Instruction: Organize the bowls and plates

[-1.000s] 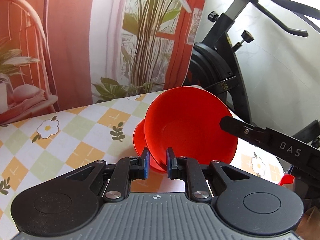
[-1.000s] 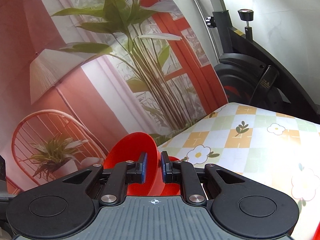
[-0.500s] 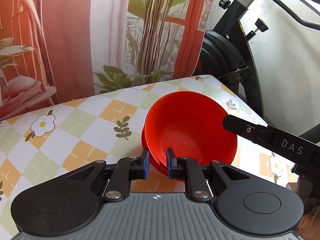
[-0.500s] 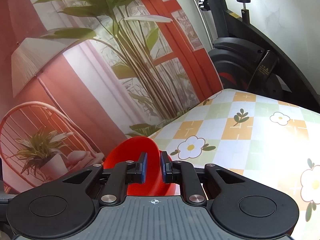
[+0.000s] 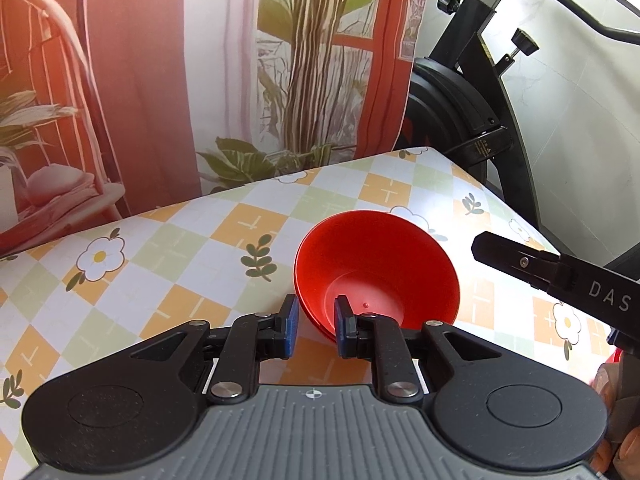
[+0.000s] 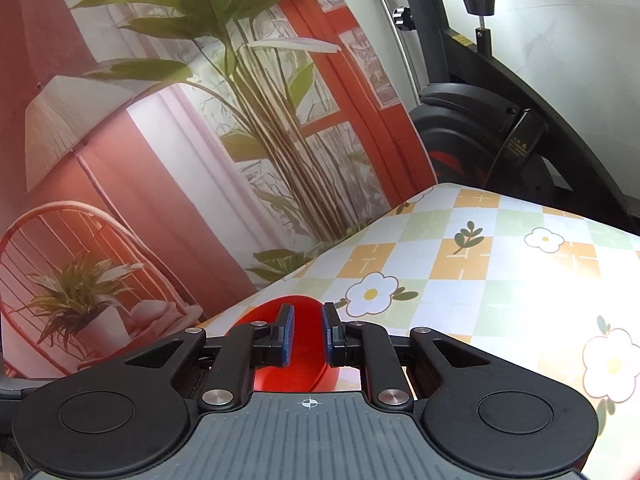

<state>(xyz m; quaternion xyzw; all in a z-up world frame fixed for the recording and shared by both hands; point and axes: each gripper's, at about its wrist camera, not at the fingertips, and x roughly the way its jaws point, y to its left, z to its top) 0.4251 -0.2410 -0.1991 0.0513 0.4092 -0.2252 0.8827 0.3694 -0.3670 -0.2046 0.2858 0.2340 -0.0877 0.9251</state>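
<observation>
The red bowls (image 5: pixel 376 268) sit stacked on the desk (image 5: pixel 168 264), one inside the other. The left gripper (image 5: pixel 313 326) has its fingers apart around the near rim. The right gripper (image 6: pixel 307 338) fingers are apart too. The stacking step looks done; next, both should back away slowly.

Nested bowls (image 5: pixel 376 268) on the table (image 5: pixel 168 264), exercise bike (image 5: pixel 472 112) behind right.

Glossy red plastic bowl (image 5: pixel 376 268); tablecloth (image 5: pixel 168 264) w/ orange, green & white checks, daisy & leaf print.
</observation>
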